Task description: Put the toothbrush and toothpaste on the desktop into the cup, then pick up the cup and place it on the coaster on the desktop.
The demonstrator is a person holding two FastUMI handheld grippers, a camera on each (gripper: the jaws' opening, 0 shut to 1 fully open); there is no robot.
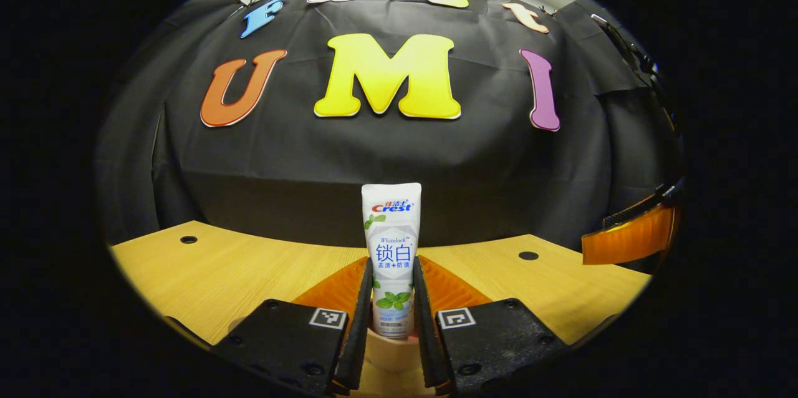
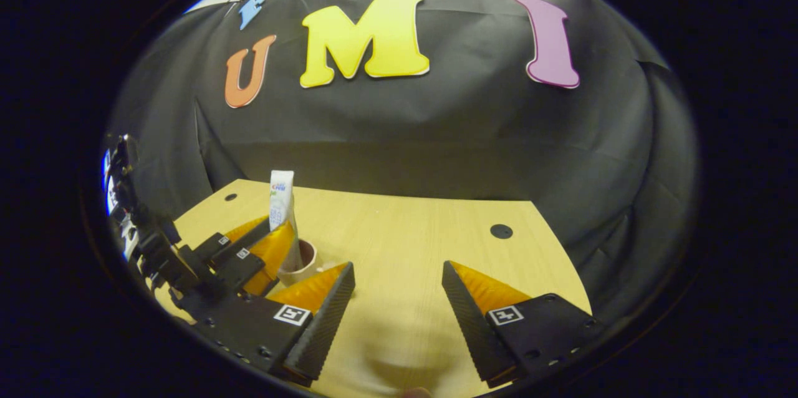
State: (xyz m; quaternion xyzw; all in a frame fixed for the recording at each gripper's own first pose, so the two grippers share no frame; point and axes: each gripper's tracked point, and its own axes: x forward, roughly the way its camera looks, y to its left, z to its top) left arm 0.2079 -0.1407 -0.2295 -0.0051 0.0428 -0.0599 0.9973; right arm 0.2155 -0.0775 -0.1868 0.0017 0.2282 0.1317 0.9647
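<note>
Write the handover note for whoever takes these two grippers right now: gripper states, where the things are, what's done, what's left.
Left gripper: shut on the toothpaste, holding it upright with its lower end at the mouth of the cup.
Right gripper: open, holding nothing, above the bare desktop to the right of the cup.
Cup: standing on the desktop, near the left gripper.
Done: toothpaste picked up and brought to the cup.
Left: release the toothpaste into the cup, add the toothbrush, then move the cup onto the coaster. I cannot place the toothbrush or coaster from here.
</note>
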